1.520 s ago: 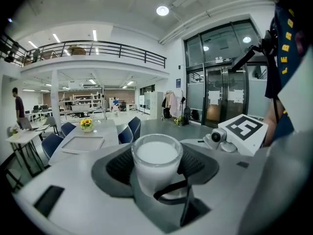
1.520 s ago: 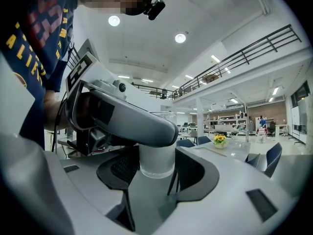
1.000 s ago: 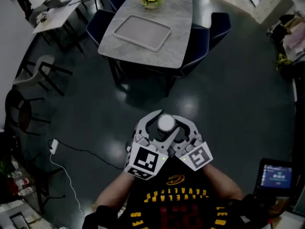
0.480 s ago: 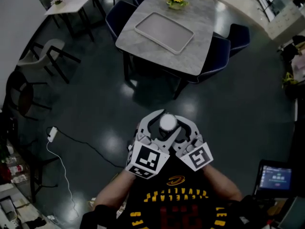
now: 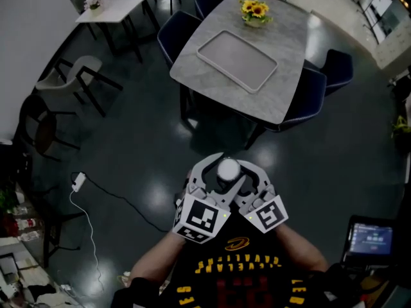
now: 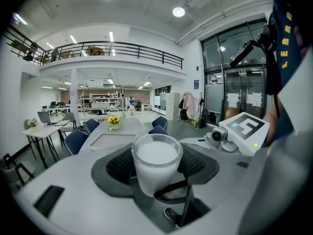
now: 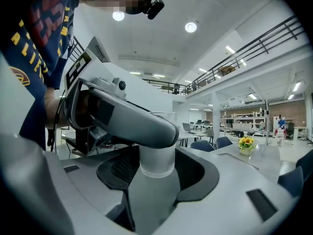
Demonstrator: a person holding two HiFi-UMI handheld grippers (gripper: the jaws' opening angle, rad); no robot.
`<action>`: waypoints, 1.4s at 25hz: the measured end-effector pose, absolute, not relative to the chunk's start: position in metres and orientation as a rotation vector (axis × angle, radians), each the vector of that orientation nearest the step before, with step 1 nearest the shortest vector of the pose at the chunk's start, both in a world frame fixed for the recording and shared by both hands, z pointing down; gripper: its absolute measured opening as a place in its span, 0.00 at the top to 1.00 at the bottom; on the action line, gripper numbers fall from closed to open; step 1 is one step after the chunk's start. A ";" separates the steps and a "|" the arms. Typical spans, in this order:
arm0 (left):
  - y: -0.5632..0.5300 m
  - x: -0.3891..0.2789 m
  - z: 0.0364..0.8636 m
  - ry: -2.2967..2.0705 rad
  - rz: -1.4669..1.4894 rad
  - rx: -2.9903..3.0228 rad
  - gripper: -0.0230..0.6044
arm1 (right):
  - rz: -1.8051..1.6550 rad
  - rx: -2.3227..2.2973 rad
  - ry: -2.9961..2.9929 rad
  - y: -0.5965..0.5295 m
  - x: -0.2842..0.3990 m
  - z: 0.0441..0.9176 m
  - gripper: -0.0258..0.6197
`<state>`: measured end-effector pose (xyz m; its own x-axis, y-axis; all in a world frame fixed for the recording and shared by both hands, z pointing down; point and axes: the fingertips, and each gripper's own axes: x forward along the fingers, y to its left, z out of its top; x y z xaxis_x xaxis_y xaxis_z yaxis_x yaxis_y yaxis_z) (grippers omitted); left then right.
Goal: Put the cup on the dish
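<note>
1. Cup [image 5: 227, 169], white inside, hangs above the dark floor [image 5: 128, 140], well apart from the counter [image 5: 292, 82].
2. Left tongs [image 6: 155, 173] and right tongs [image 7: 157, 180] both clamp it, one from each side.
3. Dish [image 5: 207, 49] lies on the counter, near yellow flowers [image 5: 254, 9].

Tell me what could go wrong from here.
The cup, seemingly filled near its rim with something white, sits clamped by both the left gripper and right gripper; any uneven hand motion could tilt or spill it. The chairs crowd the table, so reaching the tray may mean stretching.
</note>
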<state>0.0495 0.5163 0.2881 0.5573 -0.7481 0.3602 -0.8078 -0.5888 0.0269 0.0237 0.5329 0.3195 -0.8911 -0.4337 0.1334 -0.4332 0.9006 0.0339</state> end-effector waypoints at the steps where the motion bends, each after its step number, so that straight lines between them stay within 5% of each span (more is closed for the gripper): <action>1: 0.508 0.048 0.288 -1.326 0.468 2.591 0.53 | -0.004 0.657 -2.930 0.525 0.023 0.321 0.60; 35: 0.279 0.122 0.298 -1.425 0.504 2.483 0.53 | 0.052 0.535 -2.973 0.300 0.098 0.329 0.60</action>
<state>0.1215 0.2791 0.2982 0.4669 -0.7857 0.4058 -0.8662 -0.4988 0.0310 0.0977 0.3002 0.3295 -0.9304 -0.3450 0.1239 -0.3491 0.9370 -0.0125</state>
